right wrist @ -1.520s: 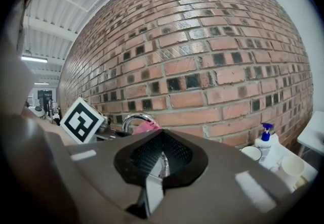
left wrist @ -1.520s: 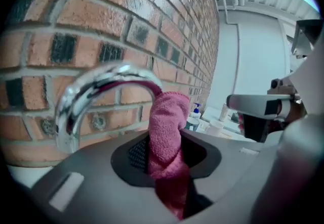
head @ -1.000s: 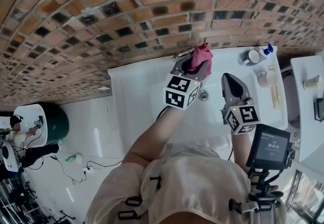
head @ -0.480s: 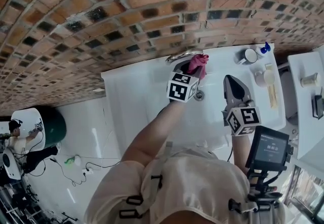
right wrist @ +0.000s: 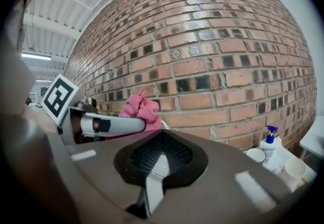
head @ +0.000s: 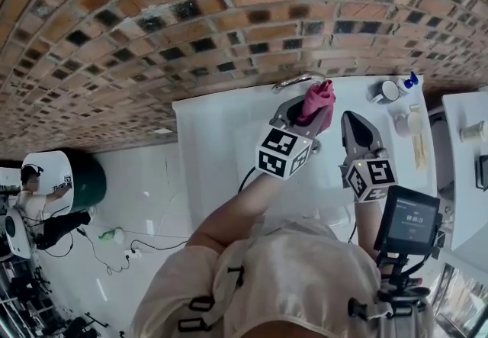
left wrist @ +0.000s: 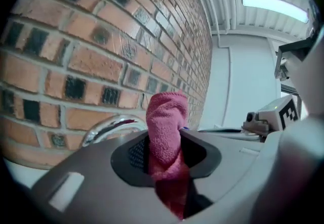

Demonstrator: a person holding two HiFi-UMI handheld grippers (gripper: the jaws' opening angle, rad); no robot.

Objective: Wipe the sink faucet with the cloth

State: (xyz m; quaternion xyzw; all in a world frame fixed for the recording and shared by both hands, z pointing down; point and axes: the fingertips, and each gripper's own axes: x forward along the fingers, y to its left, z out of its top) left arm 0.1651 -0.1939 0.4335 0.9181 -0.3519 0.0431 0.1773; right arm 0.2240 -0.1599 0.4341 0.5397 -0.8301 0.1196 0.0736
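Note:
My left gripper (head: pixel 305 111) is shut on a folded pink cloth (head: pixel 319 104), which sticks up past its jaws. It hovers over the white sink (head: pixel 221 138), just in front of the chrome faucet (head: pixel 293 82) on the brick wall. In the left gripper view the cloth (left wrist: pixel 166 129) stands between the jaws and the faucet spout (left wrist: pixel 109 127) curves just left of it, slightly apart. My right gripper (head: pixel 352 121) hangs to the right over the basin, shut with nothing in it. Its own view shows the left gripper (right wrist: pixel 101 126) and the cloth (right wrist: pixel 139 109) ahead on the left.
A brick wall rises right behind the sink. On the sink's right ledge stand a white cup (head: pixel 380 89), a blue-capped bottle (head: pixel 407 79) and another cup (head: pixel 407 123). A white counter (head: pixel 465 146) lies further right. A dark green bin (head: pixel 88 180) stands on the floor at left.
The left gripper with the cloth pushed in close to the faucet, then drew back toward me and to the right. The right gripper has hardly moved.

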